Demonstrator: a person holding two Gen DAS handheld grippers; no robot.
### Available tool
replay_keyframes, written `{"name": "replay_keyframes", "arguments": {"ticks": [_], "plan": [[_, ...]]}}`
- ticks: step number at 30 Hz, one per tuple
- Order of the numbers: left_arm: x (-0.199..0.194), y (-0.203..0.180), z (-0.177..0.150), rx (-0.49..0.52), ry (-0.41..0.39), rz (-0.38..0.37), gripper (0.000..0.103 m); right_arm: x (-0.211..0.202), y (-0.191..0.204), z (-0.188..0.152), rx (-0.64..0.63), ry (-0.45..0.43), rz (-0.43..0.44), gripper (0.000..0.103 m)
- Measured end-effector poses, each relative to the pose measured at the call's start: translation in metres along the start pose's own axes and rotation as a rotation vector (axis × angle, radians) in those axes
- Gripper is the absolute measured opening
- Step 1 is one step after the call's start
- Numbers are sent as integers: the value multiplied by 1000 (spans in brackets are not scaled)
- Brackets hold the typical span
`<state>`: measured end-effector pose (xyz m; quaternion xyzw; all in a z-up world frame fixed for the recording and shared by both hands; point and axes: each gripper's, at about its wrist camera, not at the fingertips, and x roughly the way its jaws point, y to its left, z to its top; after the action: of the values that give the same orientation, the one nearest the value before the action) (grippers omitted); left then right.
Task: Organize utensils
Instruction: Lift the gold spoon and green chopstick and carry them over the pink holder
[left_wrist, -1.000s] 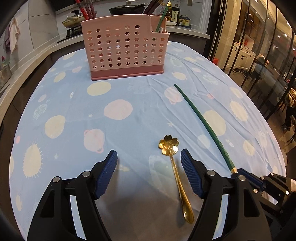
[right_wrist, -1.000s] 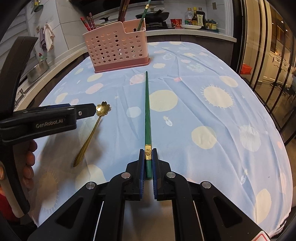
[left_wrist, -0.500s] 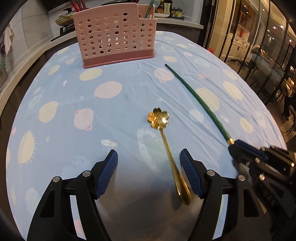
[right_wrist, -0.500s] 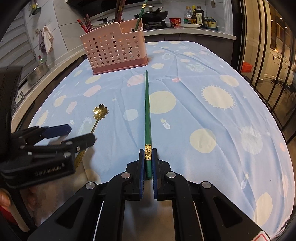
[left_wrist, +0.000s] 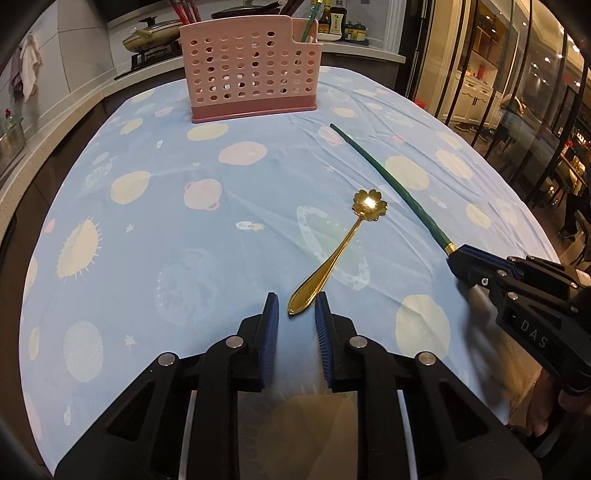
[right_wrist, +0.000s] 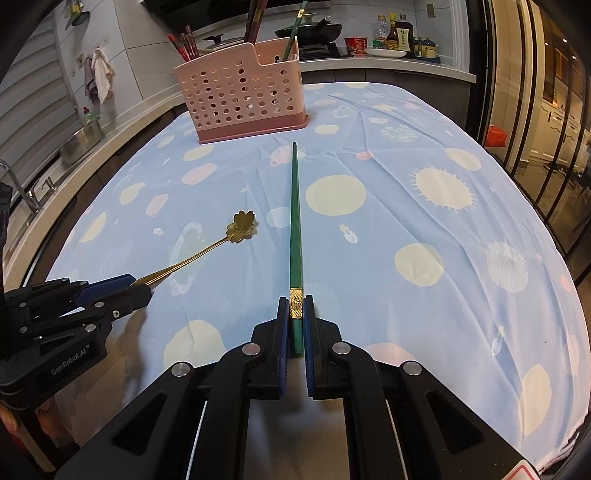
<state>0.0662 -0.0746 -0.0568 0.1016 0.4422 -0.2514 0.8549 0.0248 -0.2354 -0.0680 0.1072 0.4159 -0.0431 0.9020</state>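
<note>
A gold spoon with a flower-shaped bowl lies on the blue tablecloth; it also shows in the right wrist view. My left gripper is partly closed, its blue pads either side of the spoon's handle tip with small gaps. My right gripper is shut on the gold-banded end of a green chopstick, which lies flat pointing at the pink perforated utensil holder. The holder stands at the table's far end with chopsticks in it.
The table is covered by a blue cloth with planet and sun prints. A counter with a stove, pan and bottles runs behind it. A sink is at the left, glass doors at the right.
My left gripper has turned and drawn back to the spoon's handle end, and its jaws have narrowed from wide open to nearly closed around the tip. The right gripper holds still.
</note>
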Motion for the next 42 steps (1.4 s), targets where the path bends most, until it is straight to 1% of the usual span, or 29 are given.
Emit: {"name": "replay_keyframes", "arguments": {"ticks": [7, 11, 14, 15, 21, 31, 37, 42], "plan": [[4, 7, 6, -40, -15, -65, 20, -2, 0, -1, 3, -1, 1, 7], [7, 7, 8, -46, -21, -83, 19, -2, 1, -2, 4, -1, 2, 7], [9, 5, 9, -40, -21, -95, 13, -2, 0, -2, 4, -1, 2, 7], [9, 4, 10, -37, -19, -100, 8, -2, 0, -2, 4, -1, 3, 7], [5, 2, 9, -37, -6, -121, 2, -3, 0, -1, 8, -2, 0, 7], [-29, 10, 13, -37, -66, -82, 1, -25, 6, 11, -4, -59, 25, 7], [-55, 22, 27, -52, -138, -56, 1, -50, 11, 28, -18, -135, 46, 7], [-72, 29, 44, -55, -203, -37, 1, -72, 17, 51, -30, -208, 82, 7]]}}
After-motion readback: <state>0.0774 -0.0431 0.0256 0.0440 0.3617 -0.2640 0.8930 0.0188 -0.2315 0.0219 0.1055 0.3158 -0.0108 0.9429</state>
